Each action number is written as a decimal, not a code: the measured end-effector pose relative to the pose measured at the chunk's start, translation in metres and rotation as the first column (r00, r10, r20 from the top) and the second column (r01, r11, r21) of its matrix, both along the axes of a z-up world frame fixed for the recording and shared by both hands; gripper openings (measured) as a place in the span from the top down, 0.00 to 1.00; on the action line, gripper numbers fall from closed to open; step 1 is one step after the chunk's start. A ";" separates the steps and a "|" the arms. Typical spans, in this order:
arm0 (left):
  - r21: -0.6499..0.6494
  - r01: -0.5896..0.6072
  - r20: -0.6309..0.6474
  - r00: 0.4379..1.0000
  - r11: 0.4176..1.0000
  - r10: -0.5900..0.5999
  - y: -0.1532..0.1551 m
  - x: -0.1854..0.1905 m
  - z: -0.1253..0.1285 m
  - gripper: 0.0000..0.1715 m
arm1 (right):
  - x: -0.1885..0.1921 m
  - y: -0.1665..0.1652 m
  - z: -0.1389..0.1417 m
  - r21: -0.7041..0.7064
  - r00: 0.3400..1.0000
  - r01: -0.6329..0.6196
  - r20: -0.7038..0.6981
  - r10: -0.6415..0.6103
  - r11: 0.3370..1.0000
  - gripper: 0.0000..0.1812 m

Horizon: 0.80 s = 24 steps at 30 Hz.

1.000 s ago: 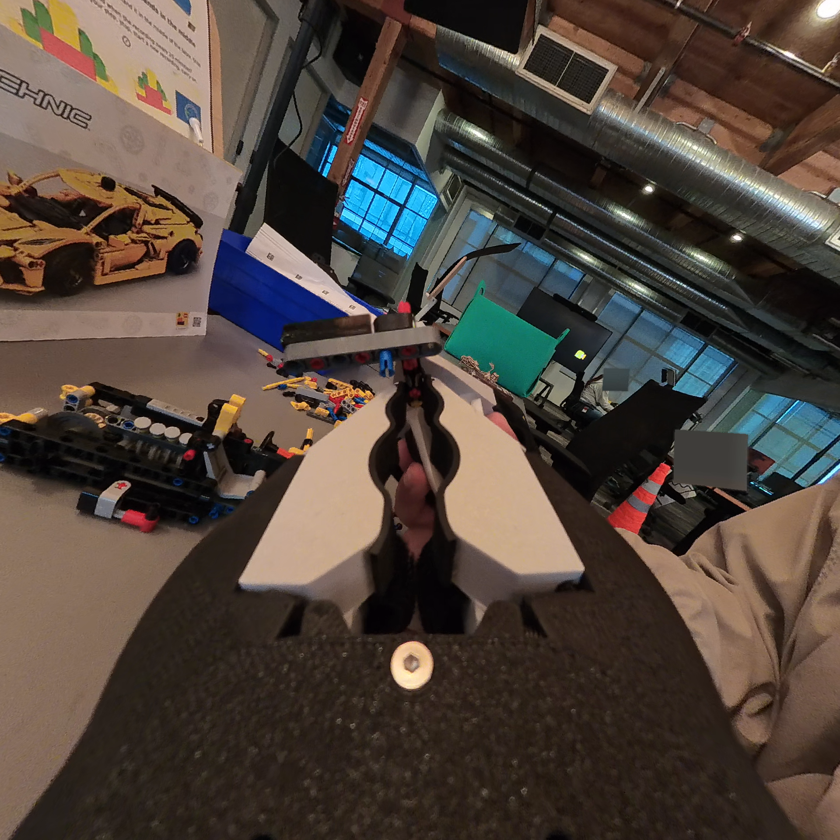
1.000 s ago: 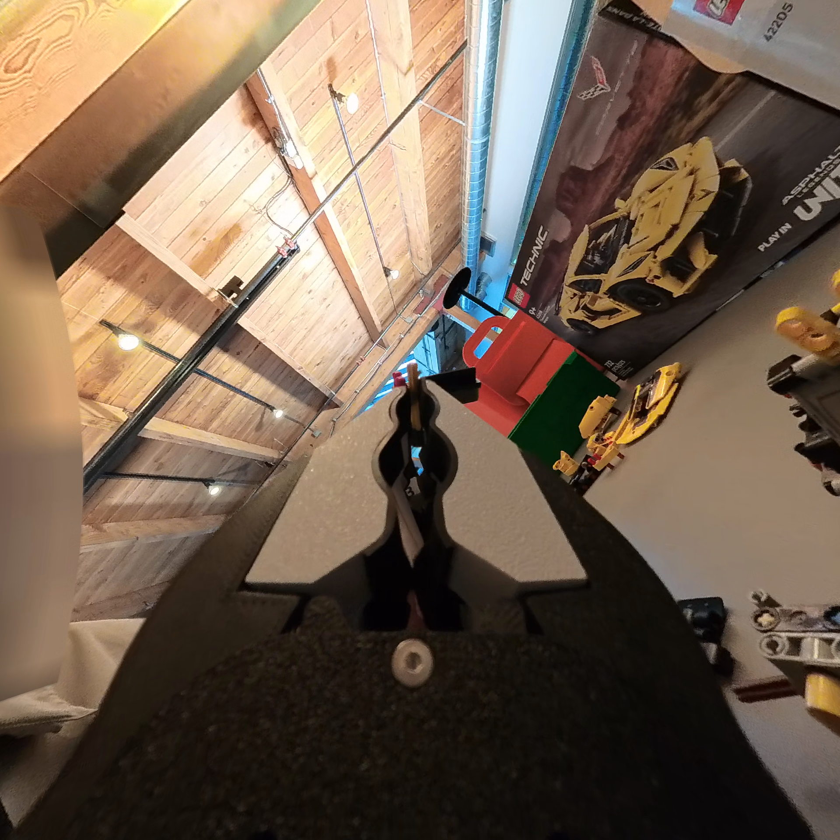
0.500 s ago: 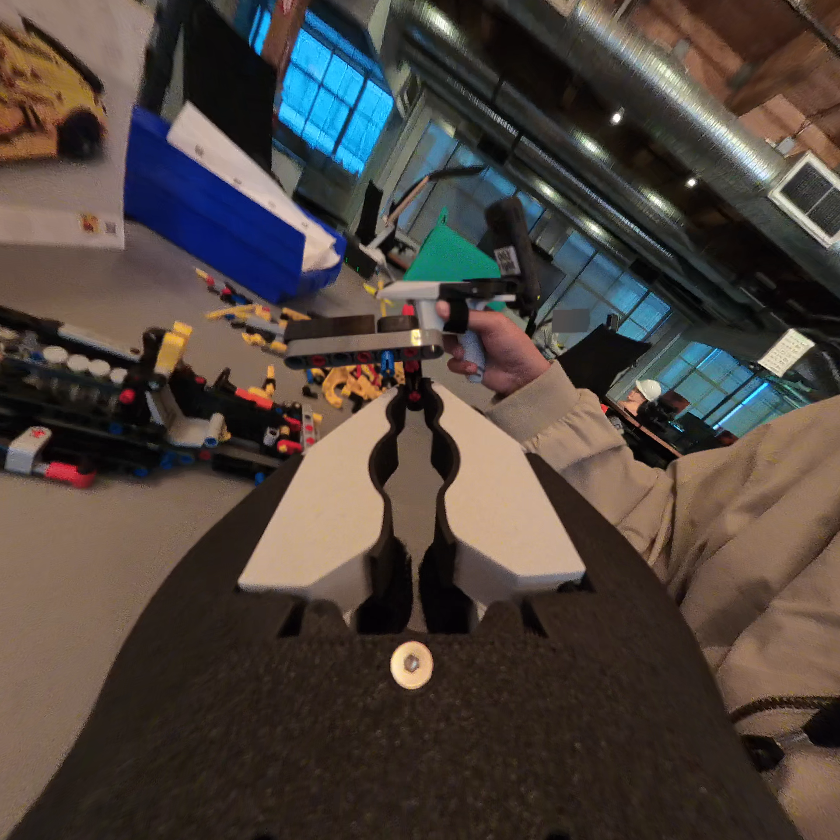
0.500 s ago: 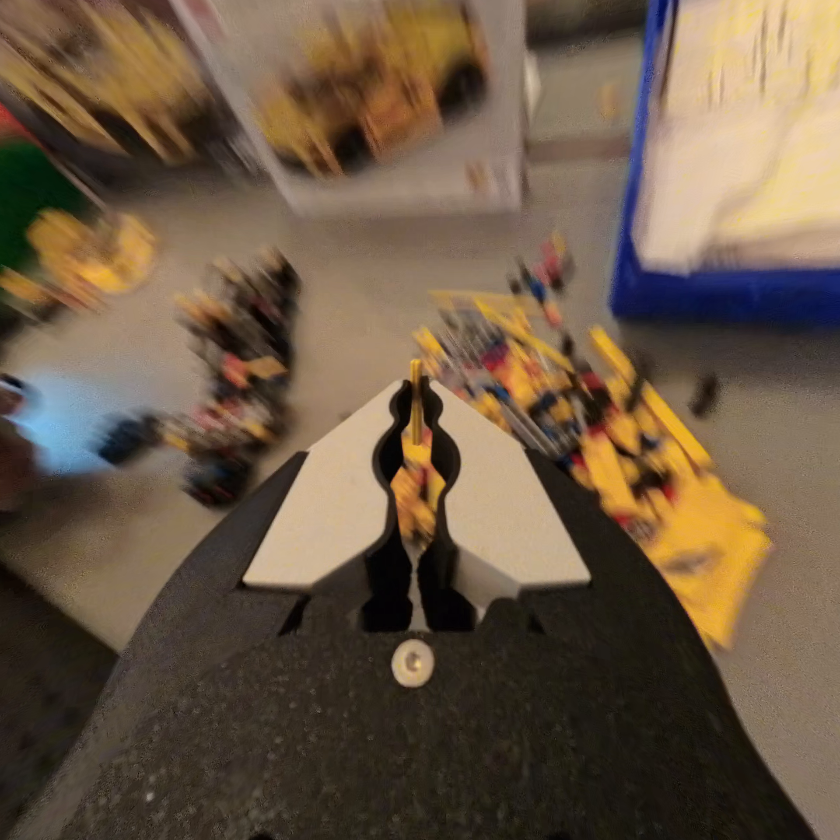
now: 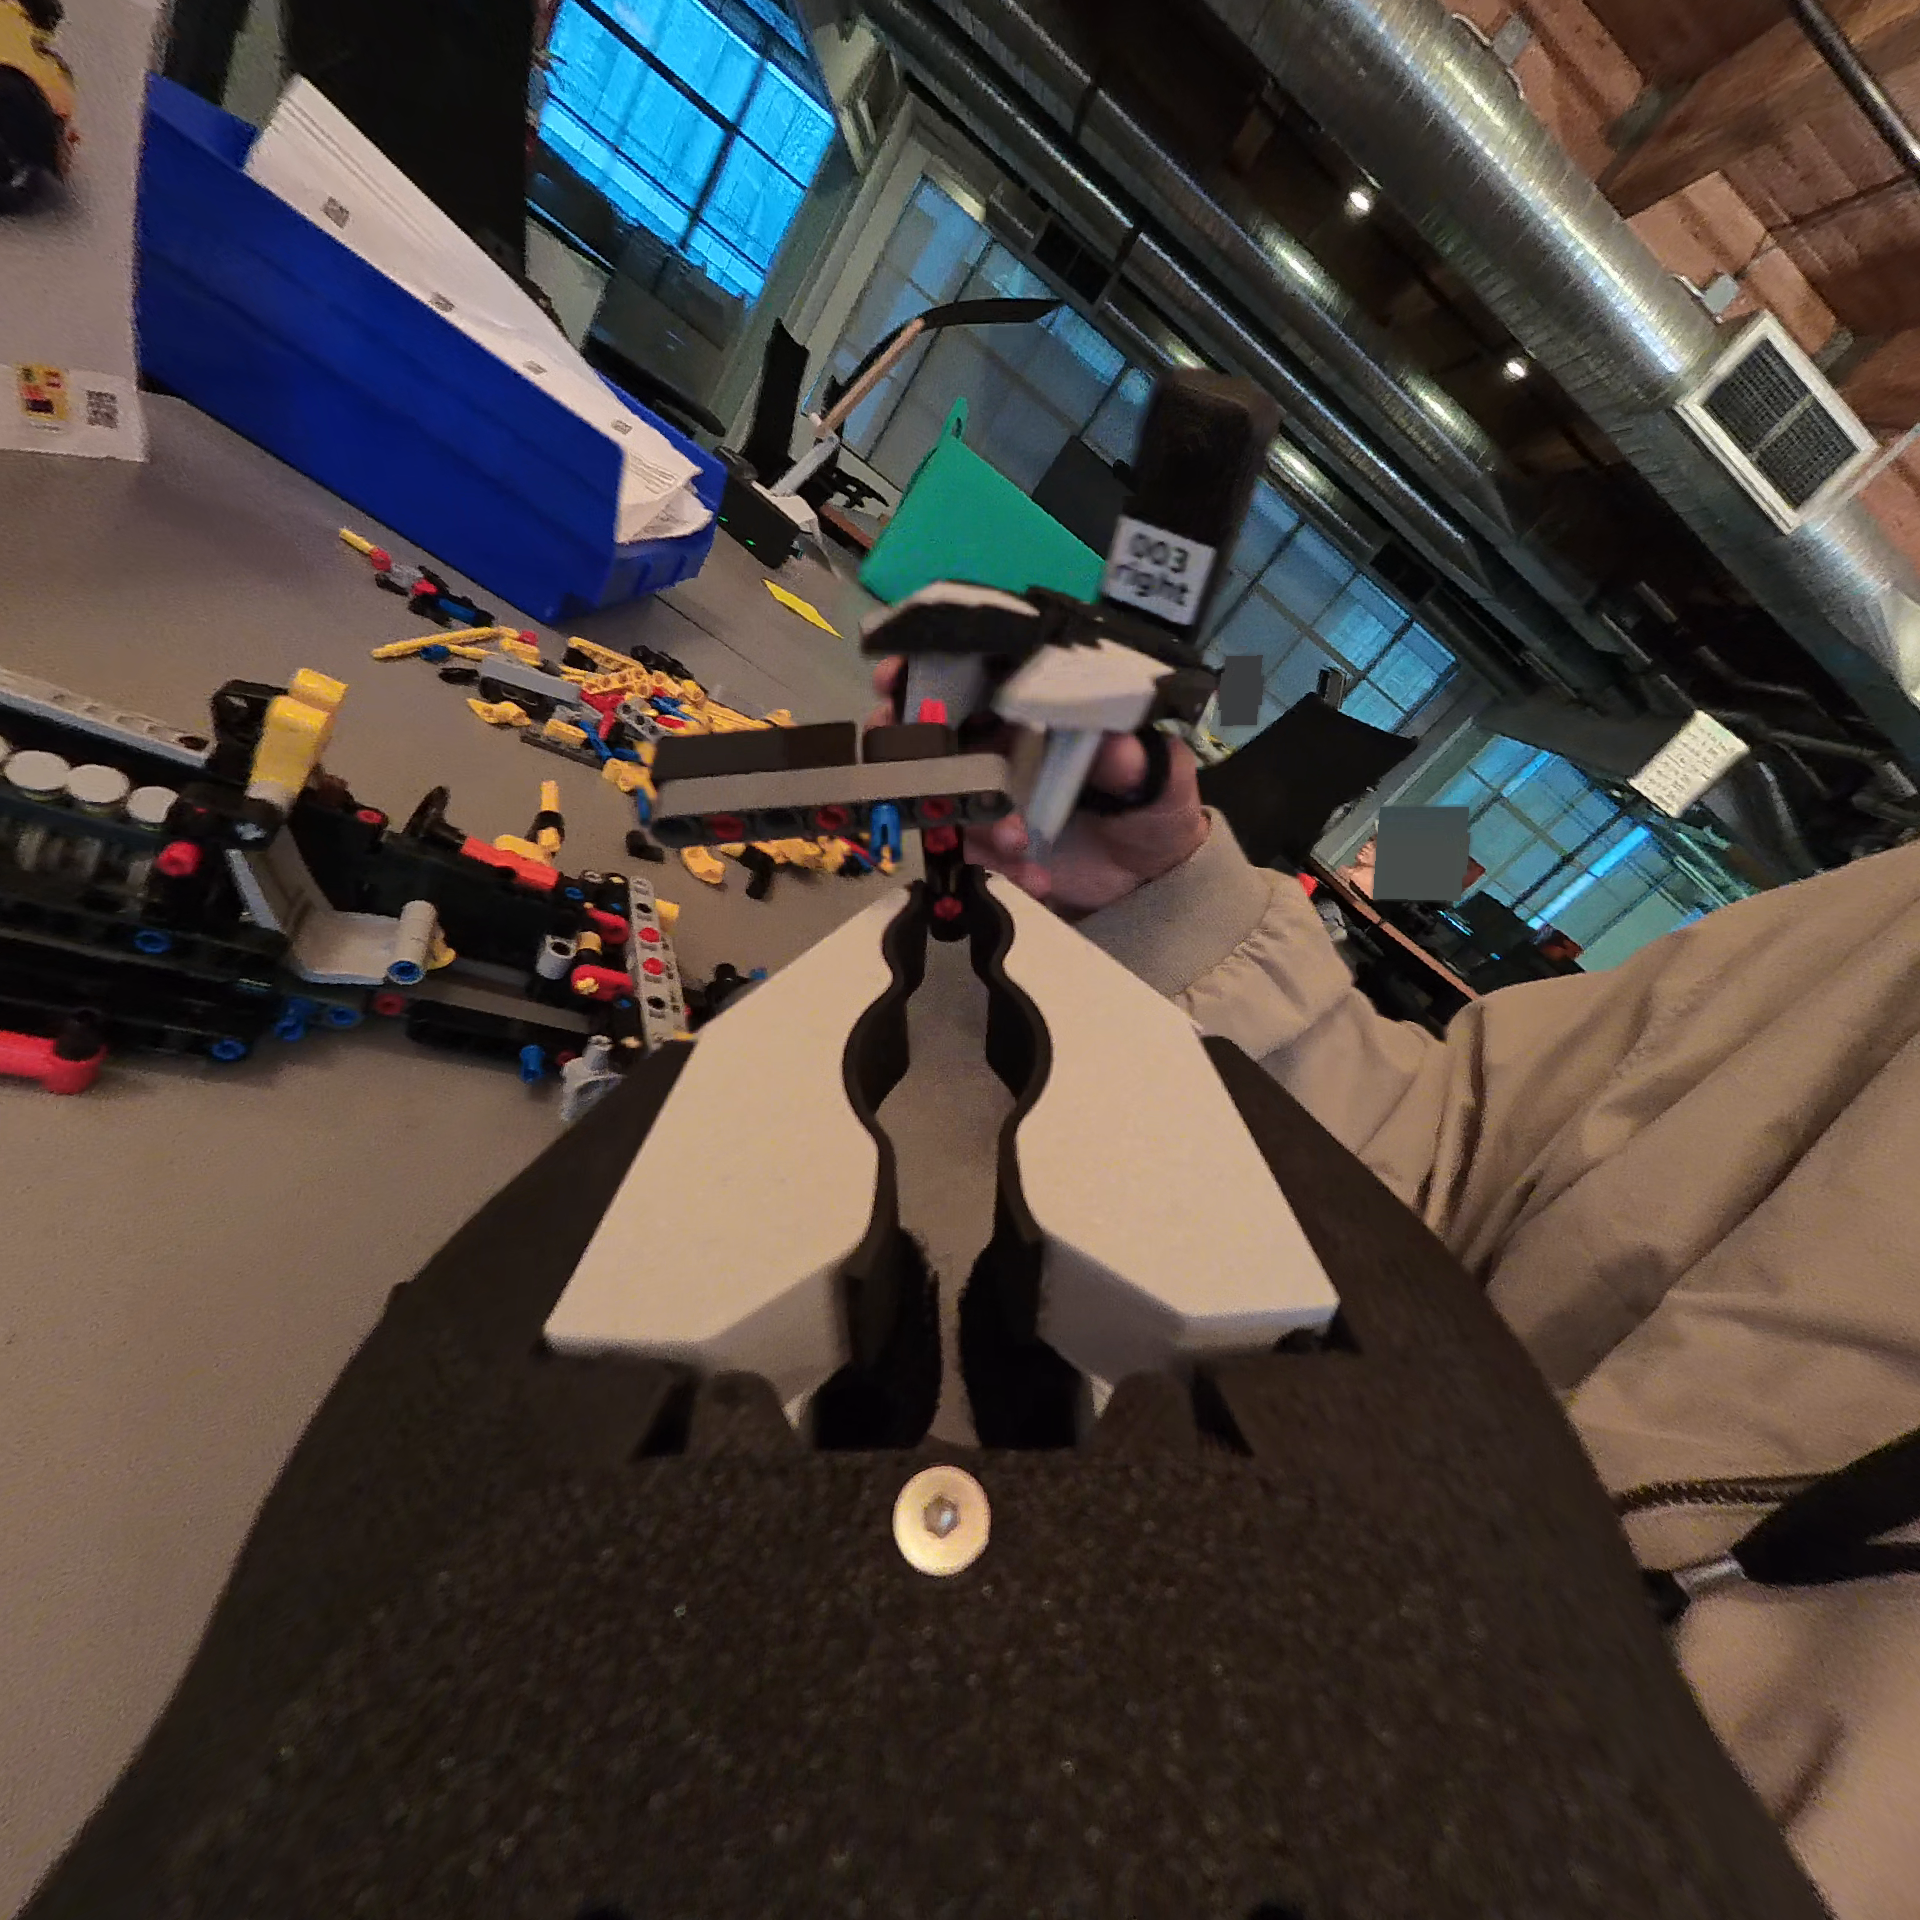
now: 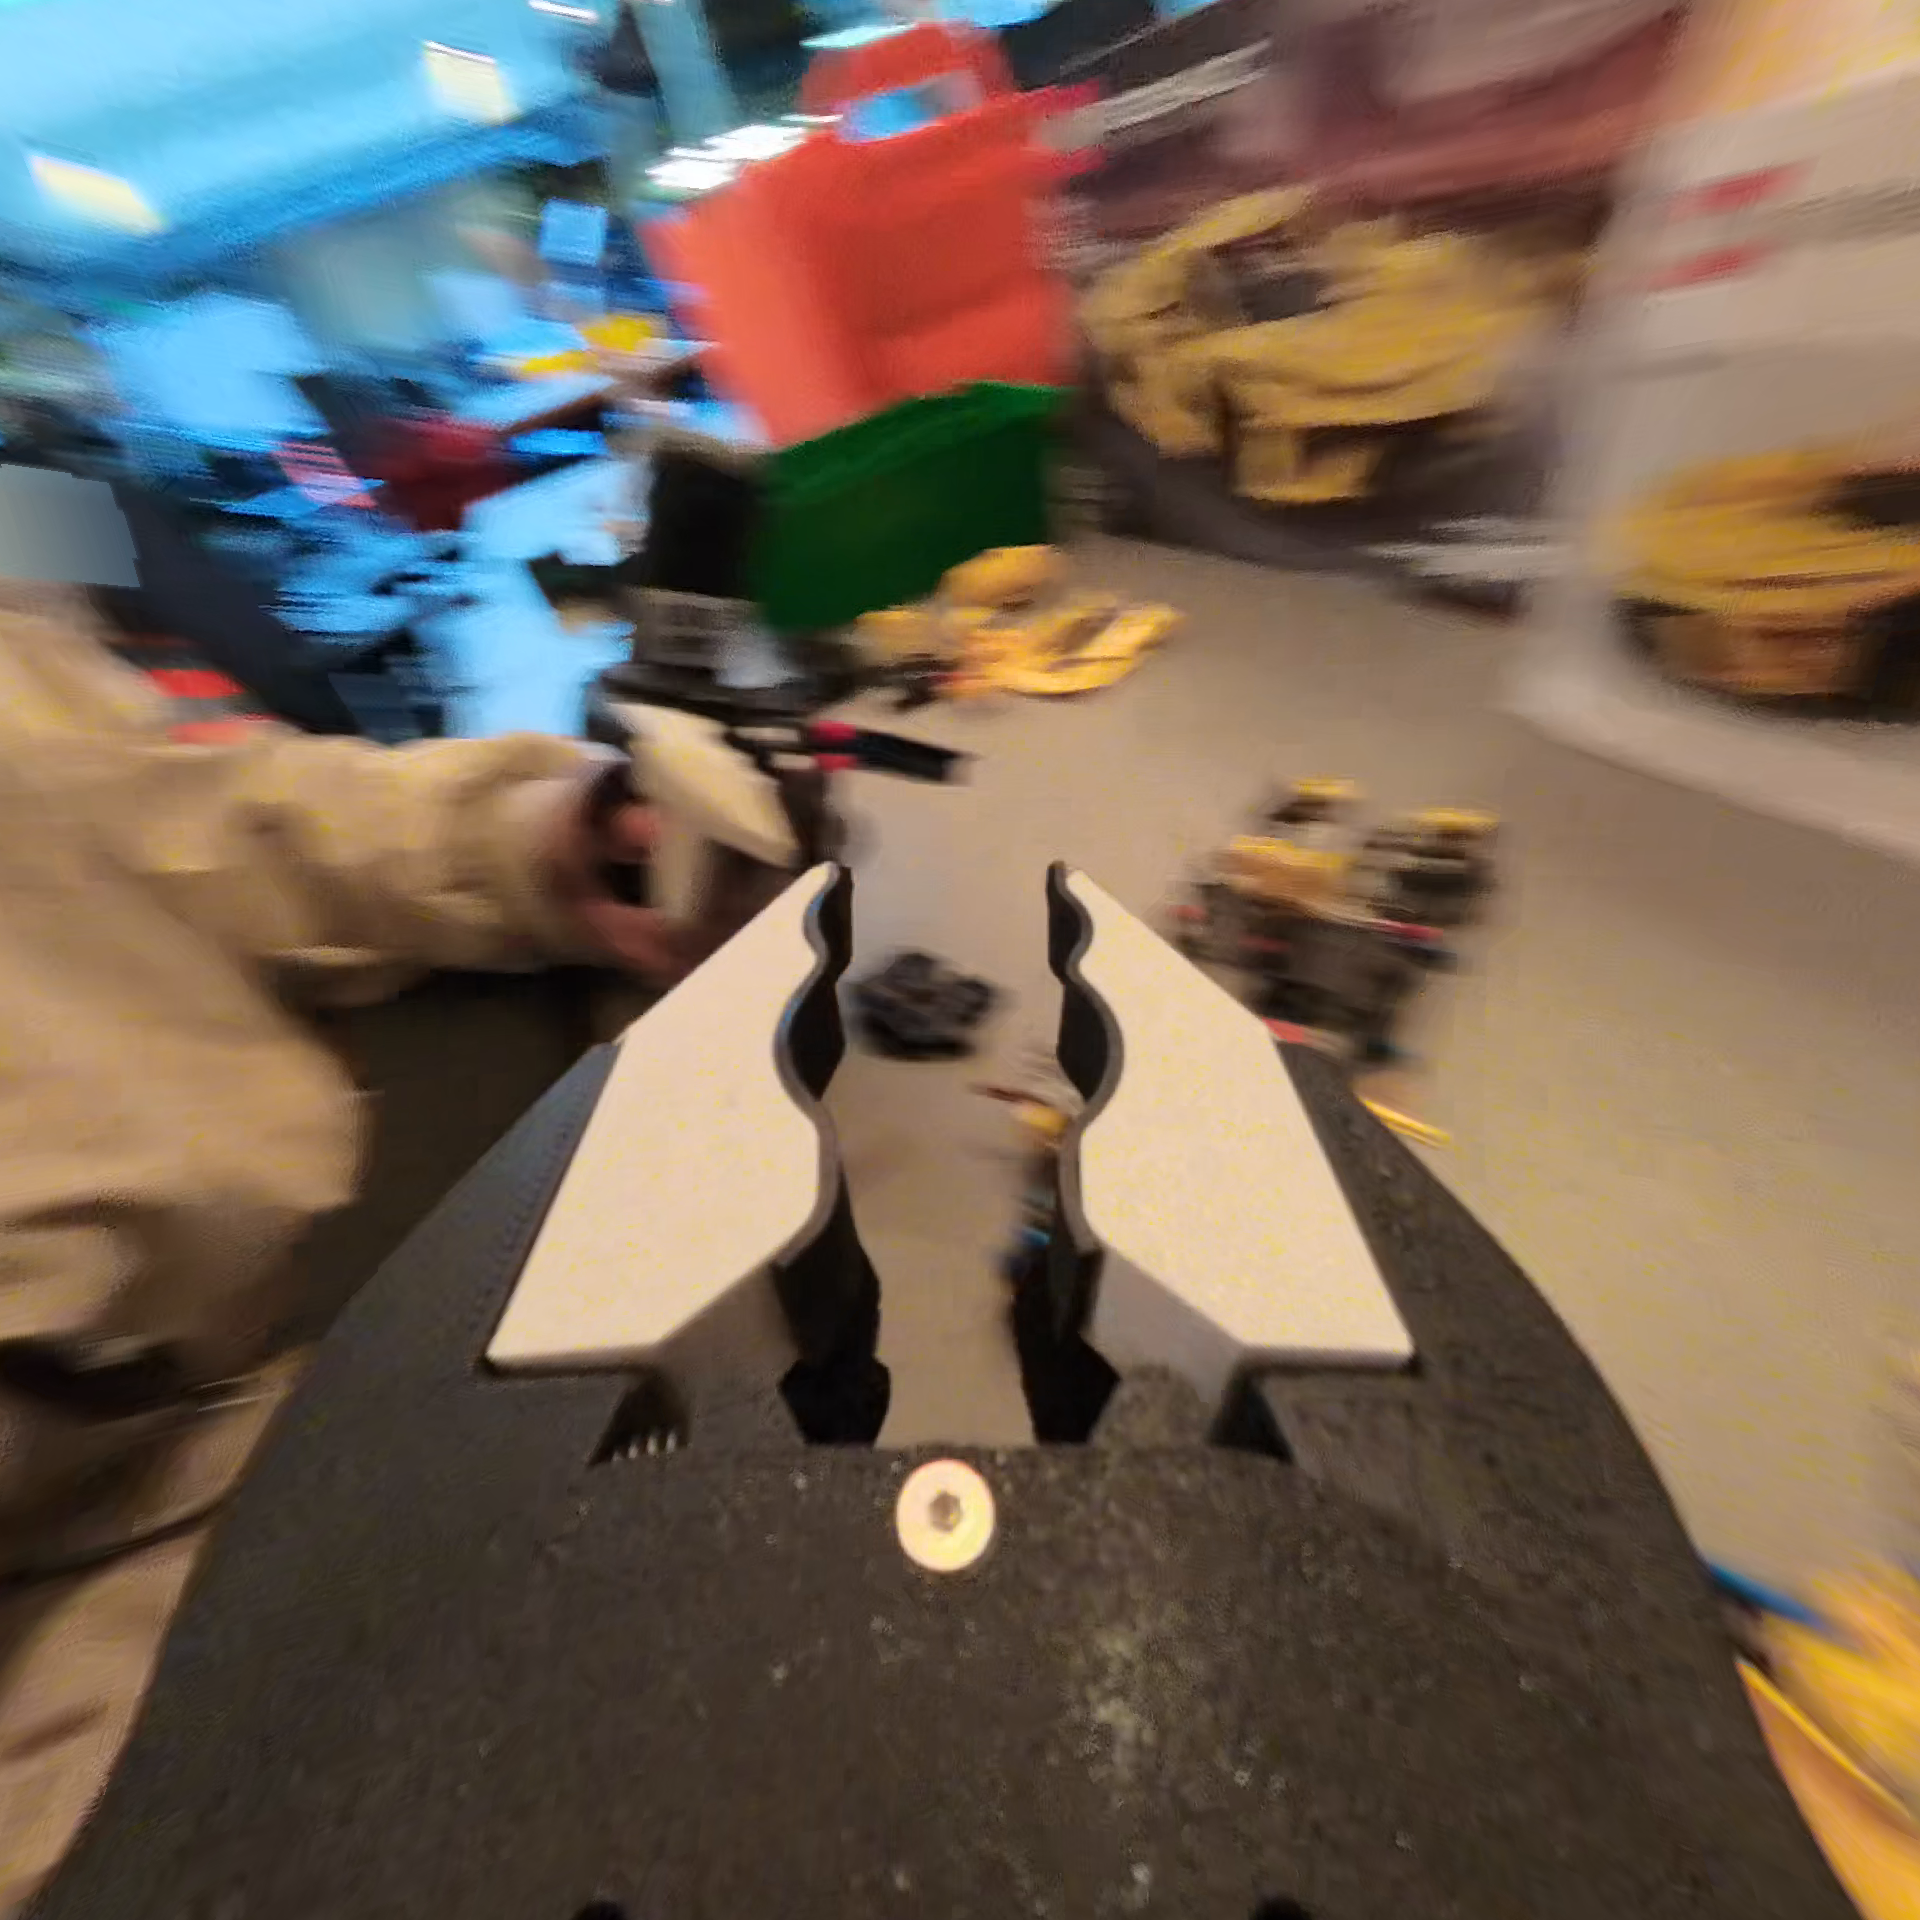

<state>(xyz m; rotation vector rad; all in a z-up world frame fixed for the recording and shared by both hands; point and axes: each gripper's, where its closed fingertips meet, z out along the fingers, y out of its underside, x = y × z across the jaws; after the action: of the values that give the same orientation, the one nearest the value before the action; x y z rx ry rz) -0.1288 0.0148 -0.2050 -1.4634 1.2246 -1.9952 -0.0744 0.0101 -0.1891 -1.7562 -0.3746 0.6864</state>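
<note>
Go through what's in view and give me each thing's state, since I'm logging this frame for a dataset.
left gripper: shut on the grey beam assembly.
grey beam assembly: held off the table, beam roughly level.
right gripper: open, nothing between its fingers.
blue bin: on the table, papers inside.
black chassis build: partly built, on the table.
loose bricks: scattered on the table.

Grey worktop (image 5: 187,1247) underfoot; tall blue-lit windows (image 5: 686,145) behind; silver ducts (image 5: 1475,197) and white vent (image 5: 1777,421) overhead; recessed ceiling lights (image 5: 1358,201) on.
</note>
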 end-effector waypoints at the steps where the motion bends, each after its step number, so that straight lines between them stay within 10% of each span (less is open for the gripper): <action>1: 0.007 0.019 0.004 1.000 1.000 -0.019 -0.003 -0.002 0.001 0.96 | -0.026 0.000 -0.005 -0.066 0.993 -0.101 -0.066 0.097 0.993 0.80; 5: 0.080 0.075 -0.014 0.997 0.994 -0.074 -0.016 -0.007 -0.002 0.96 | -0.067 -0.002 -0.010 -0.153 0.896 -0.355 -0.336 0.289 0.923 0.84; 16: 0.129 0.073 0.011 0.997 0.989 -0.075 -0.021 -0.008 -0.001 0.96 | -0.070 -0.003 -0.010 -0.080 0.897 -0.357 -0.308 0.318 0.931 0.97; 21: -0.201 -0.173 0.159 0.966 0.964 0.206 0.077 -0.044 0.032 0.96 | 0.010 -0.008 0.006 -0.013 0.894 -0.169 -0.422 0.148 0.986 0.97; 24: -0.146 -0.120 0.185 0.972 0.982 0.146 0.068 -0.045 0.039 0.96 | 0.010 -0.011 0.004 -0.016 0.888 -0.179 -0.433 0.155 0.984 0.97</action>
<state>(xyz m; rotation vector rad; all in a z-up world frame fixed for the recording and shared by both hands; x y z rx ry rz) -0.1735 0.0832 -0.1657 -1.3336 0.9023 -2.1059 -0.0649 -0.0014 -0.1854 -1.5774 -0.2019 1.1933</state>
